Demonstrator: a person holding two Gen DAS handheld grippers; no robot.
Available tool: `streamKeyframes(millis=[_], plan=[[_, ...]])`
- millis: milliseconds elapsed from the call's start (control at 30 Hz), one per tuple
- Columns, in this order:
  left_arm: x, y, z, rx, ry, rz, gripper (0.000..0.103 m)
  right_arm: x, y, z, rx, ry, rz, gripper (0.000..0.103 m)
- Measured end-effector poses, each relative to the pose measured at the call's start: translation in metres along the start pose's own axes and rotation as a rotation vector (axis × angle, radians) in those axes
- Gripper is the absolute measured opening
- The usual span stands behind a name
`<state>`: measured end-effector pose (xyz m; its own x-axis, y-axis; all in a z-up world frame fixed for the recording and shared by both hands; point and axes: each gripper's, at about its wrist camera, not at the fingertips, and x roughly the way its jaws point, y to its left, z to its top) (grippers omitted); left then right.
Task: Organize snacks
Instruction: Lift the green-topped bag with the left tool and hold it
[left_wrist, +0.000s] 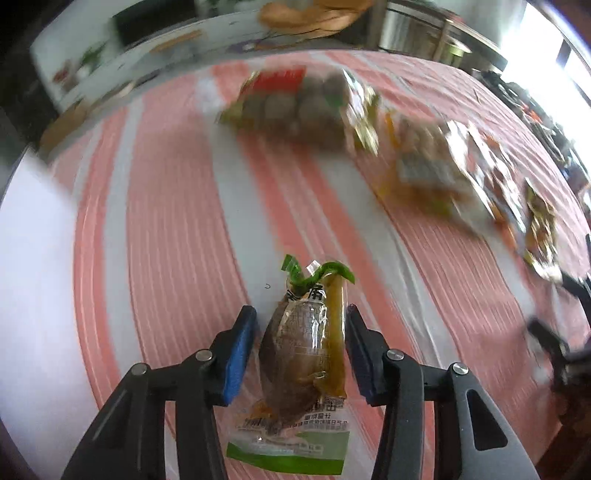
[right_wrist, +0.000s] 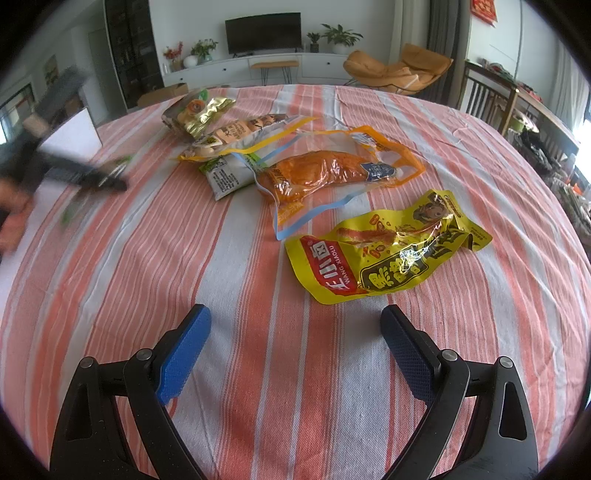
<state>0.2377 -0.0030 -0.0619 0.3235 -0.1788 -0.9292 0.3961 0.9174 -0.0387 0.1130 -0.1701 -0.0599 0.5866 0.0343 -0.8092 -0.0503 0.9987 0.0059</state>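
A clear snack packet (left_wrist: 299, 354) holds a brown piece in yellowish sauce and has green printed ends. It stands between the blue pads of my left gripper (left_wrist: 299, 310), which is shut on it above the striped tablecloth (left_wrist: 166, 240). The packet looks sharp while everything behind it is smeared. In the right wrist view the left gripper (right_wrist: 88, 177) is a dark blur at the far left. My right gripper (right_wrist: 295, 325) hangs open over bare cloth, with nothing between its fingers. A yellow packet (right_wrist: 384, 254) lies just beyond it to the right.
An orange snack in a clear zip bag (right_wrist: 325, 173), a white and green packet (right_wrist: 225, 177) and a gold packet (right_wrist: 199, 110) lie mid-table. A white panel (right_wrist: 74, 133) stands at the left edge. Wooden chairs (right_wrist: 487, 96) stand beyond the right side.
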Motion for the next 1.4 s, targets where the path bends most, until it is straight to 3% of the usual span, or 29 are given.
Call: streamKeyframes(millis=[67,200,300,467,600,767,1400], plan=[[-0.014,-0.016,-0.034,-0.039,0.004,-0.016,0.049,0.000,0.000,0.000,0.000,0.000,0.000,0.095],[-0.031,-0.040,-0.077,-0.088,-0.038,-0.025,0.065,0.000,-0.001,0.000,-0.001,0.000,-0.002,0.095],[-0.031,-0.048,-0.090,-0.052,-0.080,-0.029,0.084,0.000,-0.001,0.000,0.000,0.000,0.000,0.095],[-0.028,-0.046,-0.090,-0.002,-0.161,0.005,0.087,-0.001,0.000,0.000,0.010,-0.004,0.012,0.095],[-0.023,-0.041,-0.093,-0.005,-0.223,0.029,0.099,-0.001,-0.001,0.000,0.010,-0.004,0.013,0.095],[-0.023,-0.035,-0.093,-0.035,-0.238,0.045,0.103,-0.001,-0.001,0.000,0.011,-0.005,0.014,0.095],[-0.022,-0.037,-0.093,-0.043,-0.248,0.053,0.103,-0.001,0.000,-0.001,0.001,0.001,0.002,0.095]])
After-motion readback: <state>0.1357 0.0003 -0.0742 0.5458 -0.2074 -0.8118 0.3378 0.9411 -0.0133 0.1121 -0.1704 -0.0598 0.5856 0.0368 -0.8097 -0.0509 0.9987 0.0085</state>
